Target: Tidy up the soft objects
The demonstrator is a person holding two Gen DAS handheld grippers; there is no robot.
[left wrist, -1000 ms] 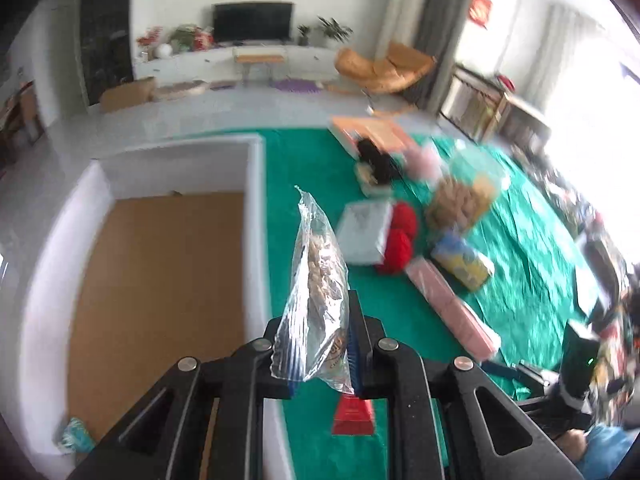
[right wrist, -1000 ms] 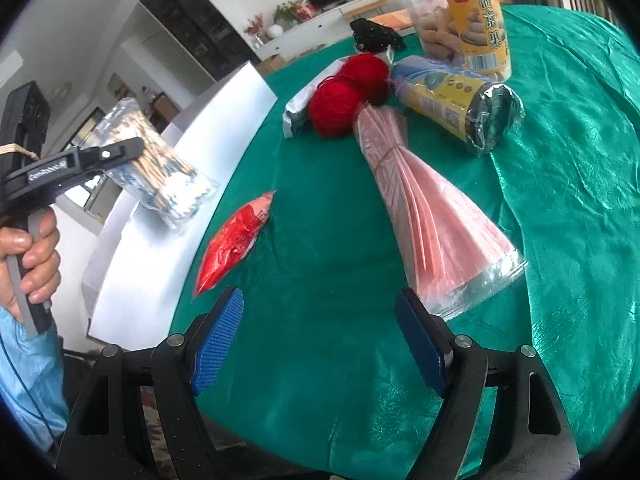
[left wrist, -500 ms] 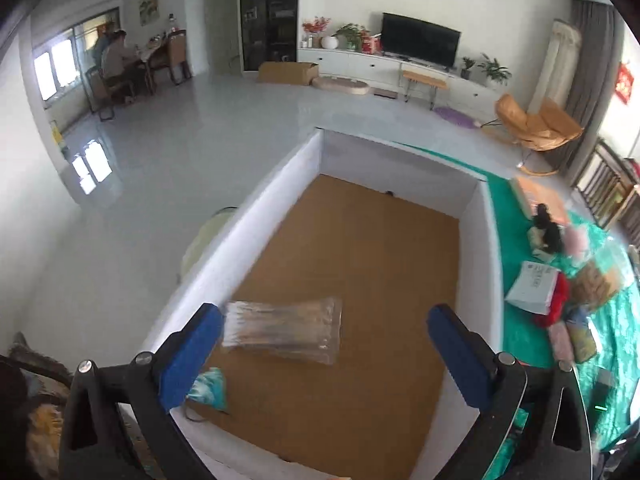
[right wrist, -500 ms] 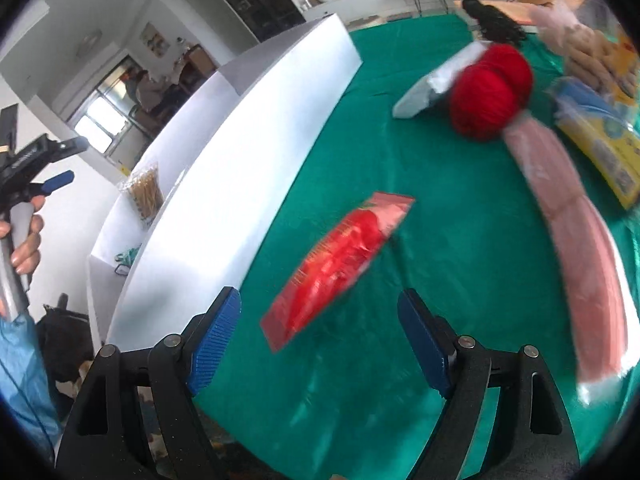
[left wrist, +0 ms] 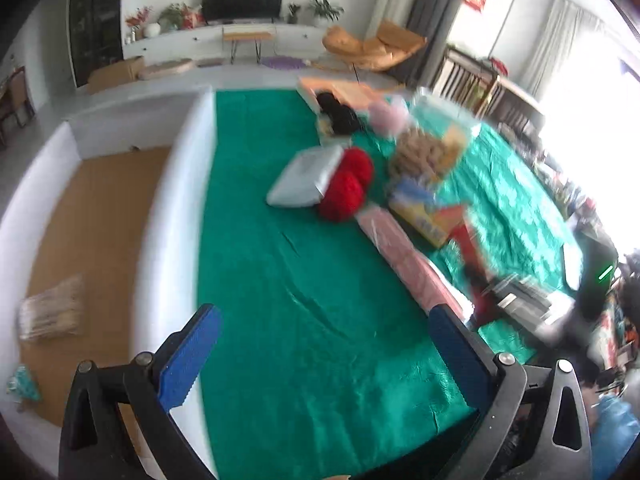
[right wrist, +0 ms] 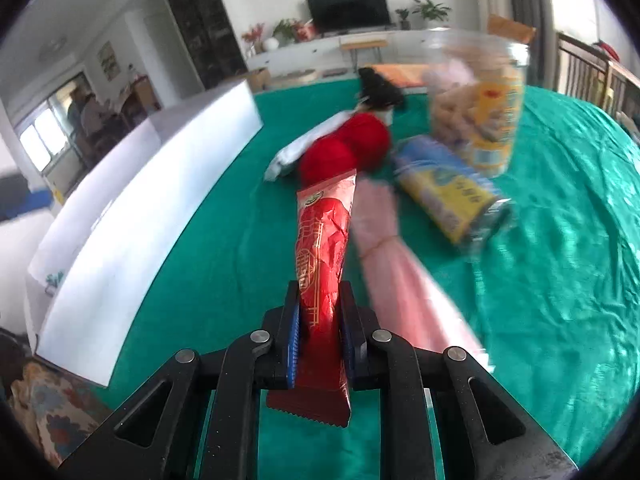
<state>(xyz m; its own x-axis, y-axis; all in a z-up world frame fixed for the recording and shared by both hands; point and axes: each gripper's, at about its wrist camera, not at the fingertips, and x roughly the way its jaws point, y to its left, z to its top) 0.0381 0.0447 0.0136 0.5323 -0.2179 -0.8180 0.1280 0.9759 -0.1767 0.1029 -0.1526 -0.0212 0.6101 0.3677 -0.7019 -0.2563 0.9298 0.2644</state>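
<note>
My right gripper [right wrist: 319, 340] is shut on a red snack packet [right wrist: 323, 256] and holds it upright above the green tablecloth [right wrist: 224, 240]. My left gripper [left wrist: 320, 356] is open and empty over the cloth beside the white box [left wrist: 172, 208]. The clear bag of snacks [left wrist: 52, 312] lies on the box's brown floor. Two red yarn balls [left wrist: 348, 184], a silver pouch [left wrist: 304, 178], a pink packet [left wrist: 404, 260] and a yellow-blue pack [left wrist: 420, 216] lie on the cloth. The red packet shows blurred in the left wrist view [left wrist: 468, 248].
A clear tub of biscuits [right wrist: 476, 104] stands behind the yellow-blue pack [right wrist: 444, 192]. A black soft item [left wrist: 340, 114] and a pink ball [left wrist: 388, 116] lie farther back. A small teal item [left wrist: 22, 384] sits in the box's near corner. The white box wall [right wrist: 132, 216] runs along the cloth's left.
My left gripper let the clear snack bag fall into the box, opened, and swung back over the cloth. My right gripper closed on the red packet and lifted it.
</note>
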